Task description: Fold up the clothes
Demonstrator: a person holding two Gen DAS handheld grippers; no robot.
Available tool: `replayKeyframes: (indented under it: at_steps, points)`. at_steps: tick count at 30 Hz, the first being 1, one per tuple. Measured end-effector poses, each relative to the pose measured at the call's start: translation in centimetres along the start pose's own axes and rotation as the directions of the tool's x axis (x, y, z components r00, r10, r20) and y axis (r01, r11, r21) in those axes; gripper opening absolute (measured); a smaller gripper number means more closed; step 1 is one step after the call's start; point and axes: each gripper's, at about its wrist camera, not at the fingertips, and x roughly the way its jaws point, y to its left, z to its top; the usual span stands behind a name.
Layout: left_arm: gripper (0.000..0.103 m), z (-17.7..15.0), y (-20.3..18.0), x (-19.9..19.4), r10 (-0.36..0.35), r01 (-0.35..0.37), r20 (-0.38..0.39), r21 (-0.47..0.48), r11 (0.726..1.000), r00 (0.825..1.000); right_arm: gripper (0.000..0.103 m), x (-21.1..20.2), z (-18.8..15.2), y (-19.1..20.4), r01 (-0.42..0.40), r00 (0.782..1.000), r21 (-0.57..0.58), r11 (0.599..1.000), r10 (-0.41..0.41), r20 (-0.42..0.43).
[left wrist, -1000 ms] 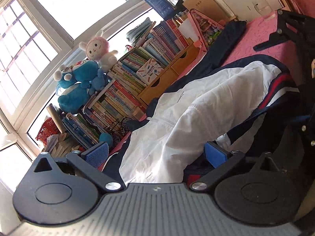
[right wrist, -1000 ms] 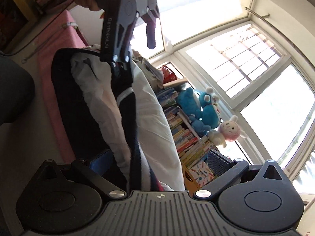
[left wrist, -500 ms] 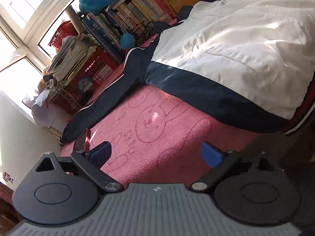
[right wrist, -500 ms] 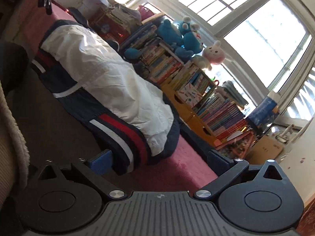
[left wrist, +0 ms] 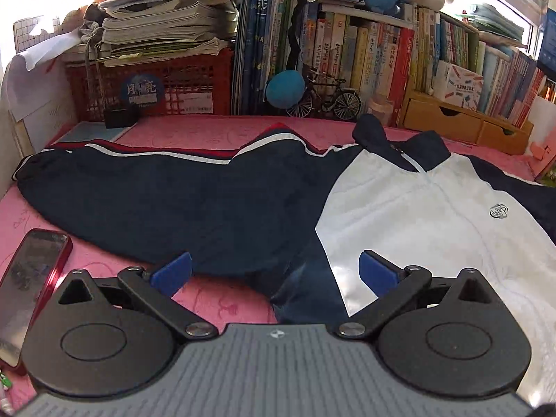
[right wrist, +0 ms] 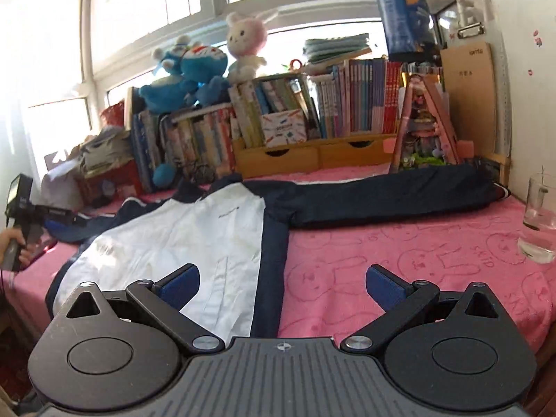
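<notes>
- Covering the whole work surface, pink blanket [right wrist: 399,253] w/ bunny outlines; I can read "SKIP" pressed into the pile near the right edge.
- Jacket [left wrist: 399,215], navy w/ white front, lies flat on that blanket, face up. One sleeve [left wrist: 139,194] runs out left w/ red & white stripes along its top edge; the other sleeve [right wrist: 392,194] stretches right toward the wall. Small chest logo [left wrist: 497,211] too tiny for me to read.
- Bookshelf [right wrist: 312,121] along the back, under the window; spines mostly unreadable at this res. Plush toys [right wrist: 187,69] sit on top.
- Red crate [left wrist: 156,87] w/ paper stack on it; round blue sticker has characters, I make out 月亮, rest blurred.
- My left gripper [left wrist: 274,272]: jaws spread wide, holding nothing, low over the sleeve/body junction of the jacket. Right-view cam also shows it far left w/ a hand [right wrist: 14,246] on the grip, partly cut by frame edge.
- My right gripper [right wrist: 283,286]: jaws wide apart too, empty, over the jacket's navy side panel & hem area.
- Red phone [left wrist: 31,288] on blanket left of left gripper, partly behind the gripper body.
- Glass [right wrist: 540,222] near the blanket's right edge, cut off by frame.
</notes>
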Motion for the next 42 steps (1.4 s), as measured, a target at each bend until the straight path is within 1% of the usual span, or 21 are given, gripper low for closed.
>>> replayKeyframes:
  at_steps: [4,7,12,15,16,17,19,20,22,23,24,25,26,27,28,30,33,36,39,41,42]
  points:
    - [0.103,3.0,-2.0,3.9,-0.018,0.011,0.033,0.191,0.981,0.999,0.103,10.6,3.4,2.5,0.017,1.0,-0.164,0.986,-0.015,0.016]
    - [0.103,5.0,-3.6,6.9,-0.02,-0.006,0.078,0.328,0.945,0.997,0.103,20.1,6.1,5.0,-0.045,0.999,-0.236,0.971,0.039,-0.03]
    - [0.103,8.1,-3.0,12.0,-0.167,0.107,0.093,0.457,0.883,0.982,0.103,35.5,10.1,7.5,-0.132,0.982,-0.238,0.962,0.094,-0.165]
    - [0.103,10.1,-1.6,15.8,-0.153,0.134,0.008,0.432,0.892,0.988,0.103,41.9,11.2,8.6,-0.143,0.968,-0.301,0.943,0.069,-0.241]
    - [0.103,10.7,-1.1,17.2,-0.17,0.179,-0.058,0.408,0.896,0.984,0.103,43.2,11.3,8.8,-0.155,0.963,-0.326,0.933,0.069,-0.26]
    - [0.103,11.2,-0.5,18.5,-0.187,0.222,-0.127,0.381,0.898,0.974,0.103,44.3,11.4,8.9,-0.166,0.959,-0.347,0.923,0.069,-0.275]
    - [0.103,11.6,0.3,21.3,-0.199,0.295,-0.3,0.317,0.901,0.933,0.103,46.0,11.3,8.8,-0.211,0.942,-0.368,0.906,0.088,-0.324]
    - [0.103,11.5,0.6,21.9,-0.21,0.304,-0.321,0.276,0.912,0.923,0.103,46.7,11.3,8.6,-0.244,0.928,-0.368,0.897,0.106,-0.356]
    - [0.101,11.1,0.6,22.0,-0.2,0.283,-0.309,0.255,0.925,0.93,0.103,48.0,11.0,8.2,-0.308,0.891,-0.349,0.885,0.14,-0.432]
    - [0.097,10.5,0.2,21.5,-0.192,0.268,-0.274,0.274,0.924,0.942,0.103,48.4,10.8,8.0,-0.325,0.877,-0.335,0.884,0.149,-0.457]
    - [0.082,9.9,0.0,20.8,-0.199,0.264,-0.247,0.267,0.927,0.948,0.097,48.8,10.5,8.0,-0.345,0.86,-0.314,0.884,0.163,-0.484]
    - [0.062,9.4,-0.2,20.2,-0.205,0.26,-0.22,0.26,0.93,0.954,0.083,48.7,10.2,7.9,-0.364,0.851,-0.304,0.88,0.181,-0.494]
    - [0.048,8.9,-0.4,19.6,-0.208,0.253,-0.193,0.251,0.934,0.959,0.069,48.1,10.3,8.1,-0.369,0.855,-0.3,0.88,0.195,-0.481]
    - [0.024,8.6,-0.6,19.2,-0.192,0.23,-0.179,0.224,0.947,0.965,0.039,47.6,10.3,8.3,-0.374,0.859,-0.296,0.879,0.208,-0.467]
    - [0.017,8.4,-0.7,18.8,-0.177,0.207,-0.173,0.176,0.962,0.969,0.02,47.1,10.4,8.5,-0.367,0.863,-0.28,0.887,0.212,-0.459]
    - [0.006,8.6,-0.8,18.8,-0.177,0.196,-0.168,0.105,0.975,0.97,0.012,46.3,10.6,9.1,-0.338,0.885,-0.309,0.889,0.187,-0.427]
    - [0.006,10.0,-2.0,19.4,-0.16,0.177,-0.127,0.135,0.975,0.979,0.008,45.3,11.5,10.1,-0.253,0.931,-0.374,0.892,0.119,-0.345]
    - [0.006,12.6,-3.2,20.7,-0.168,0.178,-0.081,0.156,0.972,0.983,0.007,46.1,12.4,10.2,-0.077,0.973,-0.448,0.891,-0.03,-0.227]
    - [0.007,13.7,-5.6,23.0,-0.088,0.094,-0.035,0.249,0.964,0.996,0.004,48.7,12.7,9.1,0.136,0.965,-0.467,0.873,-0.223,-0.135]
    - [0.009,13.0,-6.3,25.3,-0.023,0.046,-0.094,0.252,0.967,0.995,0.004,50.8,12.2,6.8,0.202,0.936,-0.397,0.895,-0.296,-0.19]
    - [0.012,12.7,-6.2,25.3,-0.018,0.042,-0.103,0.238,0.97,0.994,0.004,50.6,12.1,6.2,0.203,0.934,-0.345,0.916,-0.287,-0.211]
